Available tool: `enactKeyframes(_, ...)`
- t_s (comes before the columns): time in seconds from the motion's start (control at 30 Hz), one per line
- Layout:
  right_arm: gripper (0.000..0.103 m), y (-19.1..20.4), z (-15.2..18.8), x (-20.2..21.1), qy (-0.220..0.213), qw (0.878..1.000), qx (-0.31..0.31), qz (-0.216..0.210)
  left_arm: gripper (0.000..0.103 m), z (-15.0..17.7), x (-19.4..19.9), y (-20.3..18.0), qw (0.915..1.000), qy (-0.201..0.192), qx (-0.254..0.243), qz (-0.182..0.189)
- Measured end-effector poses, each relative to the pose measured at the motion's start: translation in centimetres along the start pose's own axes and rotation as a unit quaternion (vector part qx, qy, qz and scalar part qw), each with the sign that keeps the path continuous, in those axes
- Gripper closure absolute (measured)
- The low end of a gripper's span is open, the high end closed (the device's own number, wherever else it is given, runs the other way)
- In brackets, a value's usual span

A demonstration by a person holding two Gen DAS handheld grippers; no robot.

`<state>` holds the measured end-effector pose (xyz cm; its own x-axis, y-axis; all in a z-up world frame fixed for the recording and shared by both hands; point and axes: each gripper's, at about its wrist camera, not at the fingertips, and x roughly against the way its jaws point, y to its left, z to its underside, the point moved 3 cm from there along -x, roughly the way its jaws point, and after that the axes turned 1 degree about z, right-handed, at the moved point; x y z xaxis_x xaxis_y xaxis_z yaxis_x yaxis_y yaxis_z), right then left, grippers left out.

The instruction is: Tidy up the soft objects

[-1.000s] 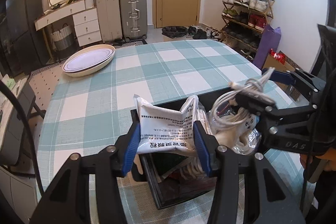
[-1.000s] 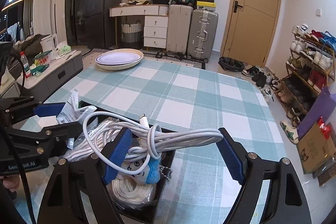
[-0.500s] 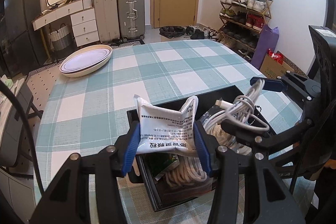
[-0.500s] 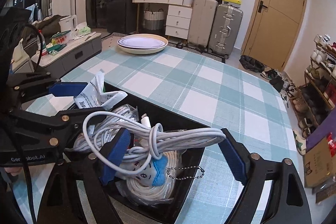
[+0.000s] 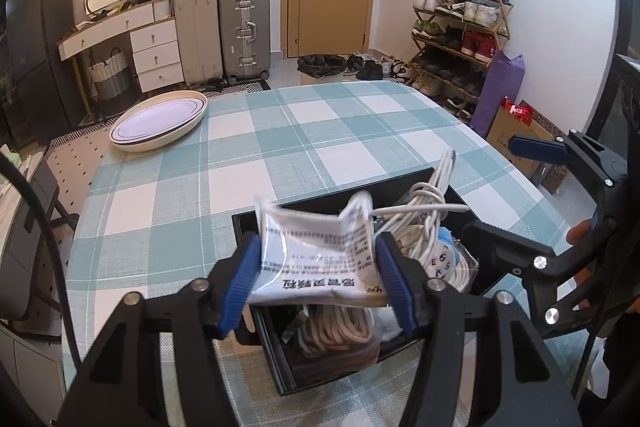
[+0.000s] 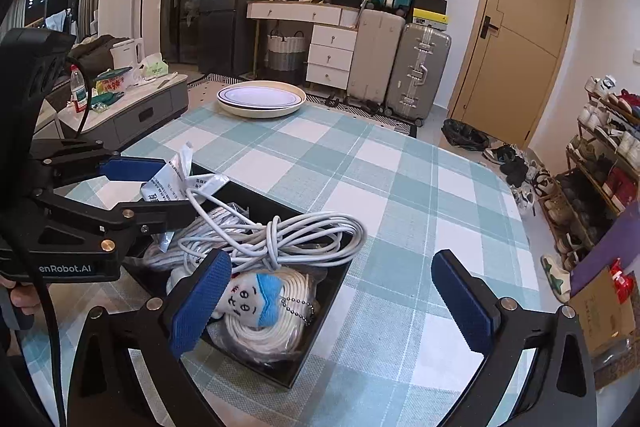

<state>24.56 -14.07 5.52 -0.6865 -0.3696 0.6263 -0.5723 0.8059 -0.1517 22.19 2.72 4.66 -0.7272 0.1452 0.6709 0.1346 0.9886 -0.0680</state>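
The left gripper (image 5: 318, 277) is squeezing a soft white plastic packet with dark printed writing (image 5: 320, 257) between its two blue pads. The packet hangs just above the near end of the black open box (image 5: 256, 217), which sits right under the gripper on the table with the teal and white checked cloth (image 5: 280, 143). The writing on the packet is upside down in the left wrist view and too small to read.

The right gripper (image 6: 328, 297) has its blue pads wide apart, and nothing is between them. Its left pad hangs over the box and its right pad is out over the cloth. Inside the box (image 6: 320, 331), just ahead of the left pad, lies a bundle of white cable tied in a knot (image 6: 280, 239). Below the cable, close to that pad, is a small white plush doll with a blue hat and a bead chain (image 6: 254, 297). The doll rests on a coil of thick white rope (image 6: 264, 335).

The left gripper (image 6: 132, 191) also shows in the right wrist view, off to the left side, and its black body has white letters that read "enRobot.AI".

Far ahead of both grippers, at the other end of the table, sits a cream oval dish with dark rings (image 5: 160, 121). Behind it stand grey hard suitcases (image 6: 400, 67).
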Motion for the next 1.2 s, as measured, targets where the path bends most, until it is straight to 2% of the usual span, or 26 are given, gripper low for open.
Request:
enactKeyframes(0.1,0.001,-0.2,0.2,0.8,-0.007,1.0,-0.005,0.003,0.017,-0.1,0.5,-0.4,0.9999,-0.009,-0.005,-0.001)
enactKeyframes(0.23,0.001,-0.5,0.6,1.9,-0.014,1.0,-0.015,0.007,0.0,-0.1,1.4,-0.8,0.9997,-0.02,-0.01,-0.002)
enactKeyframes(0.37,0.001,-0.9,1.2,3.0,-0.025,0.999,-0.035,-0.001,0.0,0.2,2.7,-0.7,0.9993,-0.037,-0.004,-0.006)
enactKeyframes(0.63,0.001,0.0,3.0,5.3,-0.059,0.995,-0.068,-0.044,0.0,1.9,5.5,0.0,0.997,-0.072,0.022,-0.016)
enactKeyframes(0.9,0.001,1.2,4.7,7.2,-0.092,0.99,-0.082,-0.072,0.0,4.4,6.6,-0.2,0.9953,-0.085,0.027,-0.038)
enactKeyframes(1.2,0.001,2.0,6.6,7.9,-0.106,0.989,-0.076,-0.064,0.0,6.5,6.6,-0.8,0.9939,-0.098,0.027,-0.043)
